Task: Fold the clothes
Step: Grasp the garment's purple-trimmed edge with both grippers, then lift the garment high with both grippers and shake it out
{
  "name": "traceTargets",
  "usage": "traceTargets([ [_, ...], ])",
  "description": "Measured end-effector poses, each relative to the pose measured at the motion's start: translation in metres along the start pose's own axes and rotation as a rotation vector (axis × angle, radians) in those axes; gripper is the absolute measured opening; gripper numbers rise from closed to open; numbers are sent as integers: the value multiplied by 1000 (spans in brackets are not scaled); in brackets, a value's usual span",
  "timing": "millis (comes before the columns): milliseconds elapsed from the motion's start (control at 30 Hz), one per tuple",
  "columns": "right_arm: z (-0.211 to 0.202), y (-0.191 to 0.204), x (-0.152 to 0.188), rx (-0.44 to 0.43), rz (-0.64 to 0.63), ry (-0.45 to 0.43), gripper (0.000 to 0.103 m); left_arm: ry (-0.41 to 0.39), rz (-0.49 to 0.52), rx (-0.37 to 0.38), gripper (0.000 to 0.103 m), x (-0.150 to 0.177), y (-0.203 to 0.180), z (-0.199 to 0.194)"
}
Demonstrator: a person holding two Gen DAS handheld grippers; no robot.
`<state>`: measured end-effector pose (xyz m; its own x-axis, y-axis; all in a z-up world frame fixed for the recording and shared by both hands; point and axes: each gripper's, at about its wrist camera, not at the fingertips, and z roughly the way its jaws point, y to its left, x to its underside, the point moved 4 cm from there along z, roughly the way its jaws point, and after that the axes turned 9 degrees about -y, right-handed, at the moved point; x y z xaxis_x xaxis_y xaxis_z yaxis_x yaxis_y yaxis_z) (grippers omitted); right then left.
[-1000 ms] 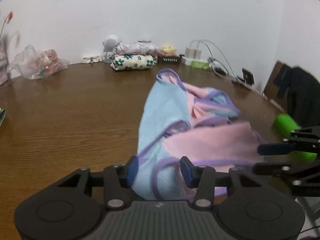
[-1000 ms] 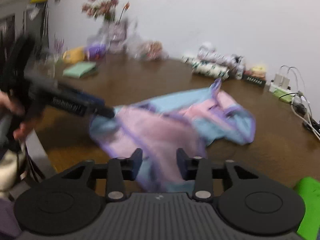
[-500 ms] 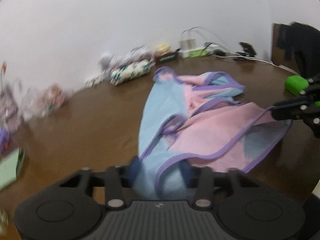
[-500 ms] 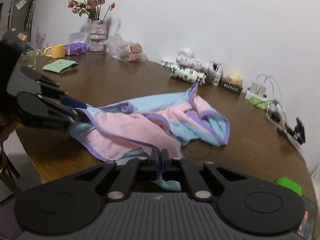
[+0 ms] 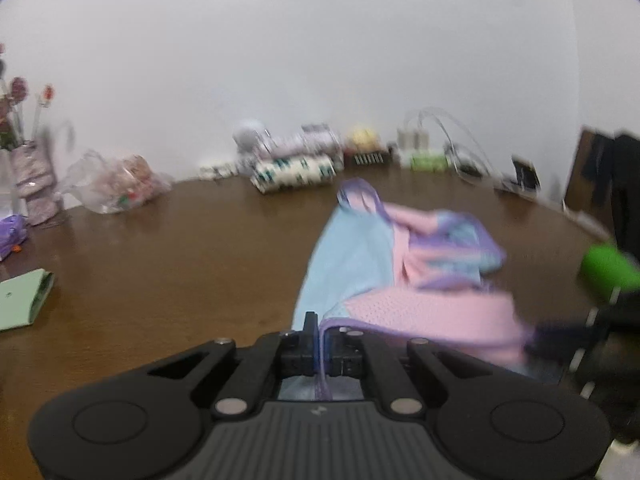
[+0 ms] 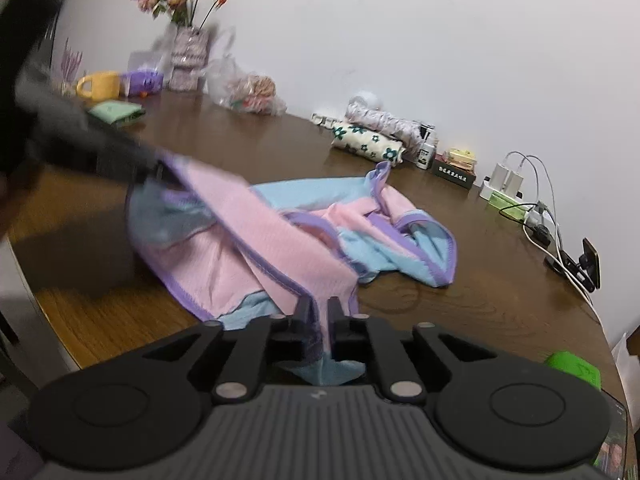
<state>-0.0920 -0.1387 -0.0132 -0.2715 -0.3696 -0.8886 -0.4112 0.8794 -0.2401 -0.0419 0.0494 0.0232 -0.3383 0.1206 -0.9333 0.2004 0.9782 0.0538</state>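
The left gripper [image 5: 322, 344] has its jaws clamped on the purple-trimmed hem of the pink-and-blue garment [image 5: 384, 264], where a second ago they stood apart around it. The right gripper [image 6: 318, 320] has the opposite hem corner between its jaws, which are opening a little after having been pressed together. From both grips the garment stretches forward across the brown table [image 5: 160, 272], its long axis running away from the left jaws toward a folded floral cloth [image 5: 294, 174] near the wall. No writing is legible.
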Motion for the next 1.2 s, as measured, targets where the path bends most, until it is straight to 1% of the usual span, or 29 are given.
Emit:
traceTargets([
  [167, 2, 18, 9, 1, -48, 14, 17, -21, -3, -22, 1, -9, 2, -4],
  [233, -1, 22, 13, 28, -86, 15, 20, -26, -10, -31, 1, -12, 3, -4],
  [300, -3, 24, 14, 47, -96, 17, 24, -43, -14, -31, 1, -18, 2, -6],
  [367, -5, 24, 15, 67, -102, 20, 24, -67, -14, -28, 1, -23, 2, -10],
  [467, -8, 19, 15, 135, -125, 9, 24, -89, -20, -34, 2, -29, 4, -16],
  [600, -19, 0, 9, 239, -76, -42, 24, -92, -34, -29, 2, -26, 2, -24],
  [633, -21, -4, 7, 265, -62, -55, 26, -91, -38, -27, 2, -24, 1, -26],
  [667, -22, -8, 7, 287, -50, -62, 32, -89, -51, -27, 2, -21, 0, -28],
  [700, -22, -13, 7, 302, -34, -61, 36, -93, -70, -29, 2, -18, 0, -31],
  [733, -22, -18, 8, 308, -10, -58, 37, -97, -89, -31, 2, -16, -1, -34],
  [800, -21, -28, 10, 290, 68, -45, 36, -114, -122, -32, 2, -12, -3, -41],
  [833, -21, -33, 12, 277, 114, -42, 35, -126, -135, -32, 2, -10, -3, -45],
  [867, -22, -38, 13, 258, 169, -47, 23, -137, -136, -23, 2, -10, -6, -49],
  [900, -24, -43, 14, 236, 222, -53, 8, -147, -136, -14, 2, -10, -8, -53],
  [933, -26, -47, 14, 212, 274, -59, 3, -149, -121, -9, 2, -10, -12, -55],
  [967, -29, -51, 13, 200, 309, -71, 1, -157, -102, -9, 2, -11, -16, -59],
  [1033, -37, -56, 9, 213, 322, -112, 1, -178, -73, -3, 2, -12, -22, -68],
  [1133, -54, -62, 1, 237, 320, -185, 1, -207, -76, 16, 2, -18, -24, -81],
  [1200, -60, -64, -1, 242, 300, -200, 2, -211, -74, 21, 2, -19, -24, -84],
])
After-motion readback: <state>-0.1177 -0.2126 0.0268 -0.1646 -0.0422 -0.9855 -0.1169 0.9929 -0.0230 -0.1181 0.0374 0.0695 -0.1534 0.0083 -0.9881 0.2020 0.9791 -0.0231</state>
